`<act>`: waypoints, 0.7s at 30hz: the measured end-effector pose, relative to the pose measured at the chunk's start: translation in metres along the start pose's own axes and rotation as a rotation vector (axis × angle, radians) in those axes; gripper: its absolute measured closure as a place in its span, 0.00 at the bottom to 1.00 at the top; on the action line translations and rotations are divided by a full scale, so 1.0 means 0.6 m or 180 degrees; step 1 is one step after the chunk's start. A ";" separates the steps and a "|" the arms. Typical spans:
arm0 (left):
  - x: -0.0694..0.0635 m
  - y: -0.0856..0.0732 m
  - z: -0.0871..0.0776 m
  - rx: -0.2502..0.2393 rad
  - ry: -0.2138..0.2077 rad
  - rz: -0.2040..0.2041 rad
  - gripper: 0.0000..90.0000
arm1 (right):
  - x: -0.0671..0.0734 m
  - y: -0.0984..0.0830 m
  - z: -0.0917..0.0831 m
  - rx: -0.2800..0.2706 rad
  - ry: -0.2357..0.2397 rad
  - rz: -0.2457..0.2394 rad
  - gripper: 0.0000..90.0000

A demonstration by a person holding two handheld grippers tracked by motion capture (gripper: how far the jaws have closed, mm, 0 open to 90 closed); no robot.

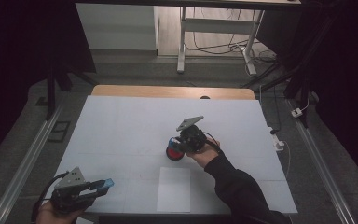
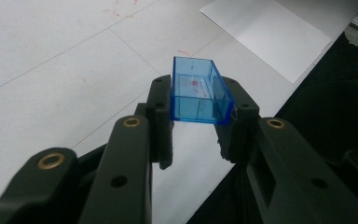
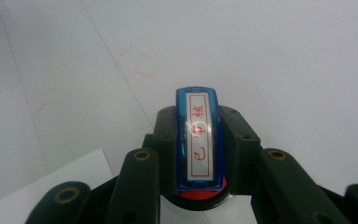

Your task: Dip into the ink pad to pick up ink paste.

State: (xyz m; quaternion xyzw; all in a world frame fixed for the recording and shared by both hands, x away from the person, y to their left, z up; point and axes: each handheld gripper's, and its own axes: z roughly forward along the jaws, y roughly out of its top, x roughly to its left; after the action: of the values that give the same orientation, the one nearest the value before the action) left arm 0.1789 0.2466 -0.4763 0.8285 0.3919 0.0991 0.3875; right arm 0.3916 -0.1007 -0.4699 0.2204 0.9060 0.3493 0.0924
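Blue stamp (image 3: 198,140) clamped in right gripper (image 3: 198,135) — clear cap (image 2: 198,91) clamped in left gripper (image 2: 196,119).

Right gripper (image 3: 198,140) jaws rise from the bottom edge, closed on a blue stamp (image 3: 198,140) clamped between them, pads pressing both long sides. Stamp stands narrow side up, running straight away from the camera, its far end poking just past the jaw tips. White label (image 3: 198,135) on top of it, red border, red characters in a column. Red base (image 3: 200,193) peeks out under the stamp's near end, low between the jaws. Beyond the tips, white table surface (image 3: 270,56) with thin seam lines and faint red smudges (image 3: 144,70) ahead-left. White paper sheet (image 3: 51,182) lies left of the jaws, corner near the left jaw.
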 end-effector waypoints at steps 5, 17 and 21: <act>0.000 0.000 0.000 -0.0004 0.0000 -0.0002 0.76 | 0.001 -0.003 0.011 0.0078 0.0001 -0.0052 0.78; 0.000 0.000 0.000 -0.0003 -0.0003 0.0003 0.76 | 0.003 -0.006 0.022 0.0152 -0.0001 -0.0070 0.78; 0.000 0.000 0.000 0.0001 0.0000 0.0002 0.76 | 0.007 -0.004 0.023 0.0182 -0.0048 -0.0041 0.78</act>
State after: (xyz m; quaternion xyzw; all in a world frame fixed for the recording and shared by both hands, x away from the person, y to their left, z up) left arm 0.1788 0.2465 -0.4764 0.8286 0.3918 0.0992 0.3874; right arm 0.3918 -0.0921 -0.4819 0.2197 0.9163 0.3209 0.0951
